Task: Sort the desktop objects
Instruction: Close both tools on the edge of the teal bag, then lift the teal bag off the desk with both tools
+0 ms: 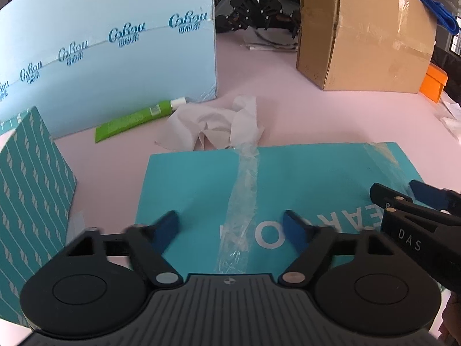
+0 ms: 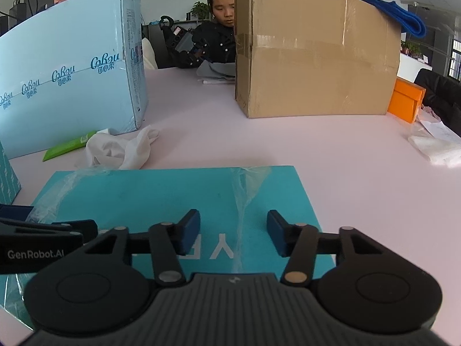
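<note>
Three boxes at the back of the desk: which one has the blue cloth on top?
The brown cardboard box: a blue cloth is draped over its top right corner. The pale blue box and the small orange box have nothing on top.

Beyond the tongs we see a brown carton (image 2: 314, 57) topped by a blue cloth (image 2: 397, 14) — an orange box (image 2: 404, 102) beside it — and seated people (image 2: 219, 37).

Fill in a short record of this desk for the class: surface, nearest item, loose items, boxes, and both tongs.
surface: pale pink table
nearest item: flat teal box with clear tape
loose items: green tube; crumpled white cloth
boxes: light blue carton; brown cardboard box
left tongs: open, above teal box
right tongs: open, above teal box
</note>
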Tool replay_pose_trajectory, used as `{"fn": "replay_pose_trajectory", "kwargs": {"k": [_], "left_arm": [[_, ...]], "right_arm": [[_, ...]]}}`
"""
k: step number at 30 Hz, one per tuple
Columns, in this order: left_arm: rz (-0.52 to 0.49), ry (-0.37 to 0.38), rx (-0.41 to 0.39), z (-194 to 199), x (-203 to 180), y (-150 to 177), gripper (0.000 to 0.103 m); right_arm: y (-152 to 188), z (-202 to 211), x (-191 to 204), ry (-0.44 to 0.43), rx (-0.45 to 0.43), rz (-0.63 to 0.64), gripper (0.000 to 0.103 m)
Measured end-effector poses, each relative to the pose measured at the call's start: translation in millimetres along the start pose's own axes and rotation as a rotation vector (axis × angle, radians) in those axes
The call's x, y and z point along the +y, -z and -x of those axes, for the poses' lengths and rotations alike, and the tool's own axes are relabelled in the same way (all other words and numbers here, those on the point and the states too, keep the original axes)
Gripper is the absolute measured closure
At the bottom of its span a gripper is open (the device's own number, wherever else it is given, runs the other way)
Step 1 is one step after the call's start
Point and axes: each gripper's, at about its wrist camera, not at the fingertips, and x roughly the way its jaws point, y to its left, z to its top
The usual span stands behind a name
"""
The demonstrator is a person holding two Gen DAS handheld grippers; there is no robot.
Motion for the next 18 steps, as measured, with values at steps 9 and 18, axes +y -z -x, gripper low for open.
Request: {"fn": "replay_pose_trajectory", "kwargs": {"k": [9,18], "left_arm": [[0.002,0.039,0.018,1,-1,-7,0.094],[0.001,0.100,0.041,2,-5,-9,0.093]], "right_arm": [[-5,1,-10,-0.030,0.018,-0.075,0.096],[-7,1,-11,-0.039,0.034,-0.088,0.096]]}}
